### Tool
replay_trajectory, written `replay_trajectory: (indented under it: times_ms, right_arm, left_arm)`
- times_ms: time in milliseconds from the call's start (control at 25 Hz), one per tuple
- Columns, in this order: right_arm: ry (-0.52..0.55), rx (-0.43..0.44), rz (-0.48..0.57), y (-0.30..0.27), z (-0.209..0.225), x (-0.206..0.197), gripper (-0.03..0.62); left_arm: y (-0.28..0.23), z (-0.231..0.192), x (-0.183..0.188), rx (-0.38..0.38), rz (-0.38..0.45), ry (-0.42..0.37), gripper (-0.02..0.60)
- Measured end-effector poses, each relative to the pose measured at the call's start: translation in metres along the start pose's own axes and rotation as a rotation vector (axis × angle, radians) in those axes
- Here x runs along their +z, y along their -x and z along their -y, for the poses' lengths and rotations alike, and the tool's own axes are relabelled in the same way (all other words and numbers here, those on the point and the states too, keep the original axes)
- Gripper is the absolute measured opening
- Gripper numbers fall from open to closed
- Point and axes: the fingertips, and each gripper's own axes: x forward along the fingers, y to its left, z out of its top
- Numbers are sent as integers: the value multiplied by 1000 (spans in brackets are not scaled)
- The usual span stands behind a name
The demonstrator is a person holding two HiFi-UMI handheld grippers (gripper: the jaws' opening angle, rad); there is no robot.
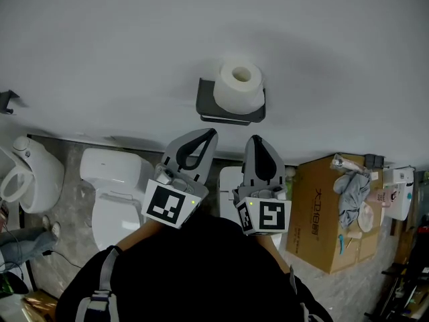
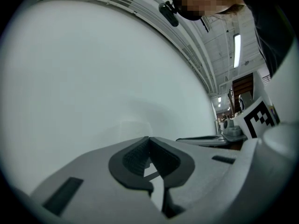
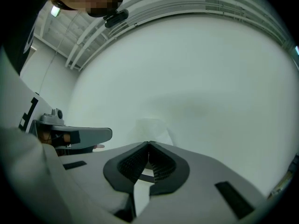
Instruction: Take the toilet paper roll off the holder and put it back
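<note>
Wall [image 1: 100, 45]: plain white, filling the upper half of my head view; I find no writing on it.
Toilet [image 1: 110, 200]: white, lower left of the frame, lid down; a second white one [image 1: 30, 173] sits at the far left edge.
Cardboard box [image 1: 315, 213]: brown, lower right; dark print runs down its side, too small for me to read. A grey cloth [image 1: 352, 193] lies on top.
Left gripper [image 1: 213, 133]: low centre, pointing up the frame at the wall; in its own view my jaws [image 2: 149, 138] are pressed together with nothing between them.
Right gripper [image 1: 255, 139]: just beside the left one, apart from it; jaws likewise closed tip to tip and empty [image 3: 148, 143].
Marker cubes: each gripper carries a black-and-white square pattern, no letters I can read.
Holder [image 1: 214, 109]: dark grey shelf fixed to the wall, upper centre, above both gripper tips.
Toilet paper roll [image 1: 239, 86]: white, resting on the holder, core hole facing my camera; neither gripper touches it.
</note>
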Motion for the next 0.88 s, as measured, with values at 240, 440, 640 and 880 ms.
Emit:
replay_trajectory:
  times_ms: [240,440,640,880]
  right_arm:
    - [8,-39,7,-15,1,3,23]
    - [4,-89,10,-24,4,3,23]
    - [7,-139,17,-31,7,6,23]
    - [18,-184,35,-36,6,8,23]
  left_arm:
    - [-15,-11,7,-58,5,-9,6]
    - [-26,-20,8,-107,1,-11,6]
    - [-33,-27,13,-158,5,-19,6]
    - [-39,-28,19,-234,-8,-39,8]
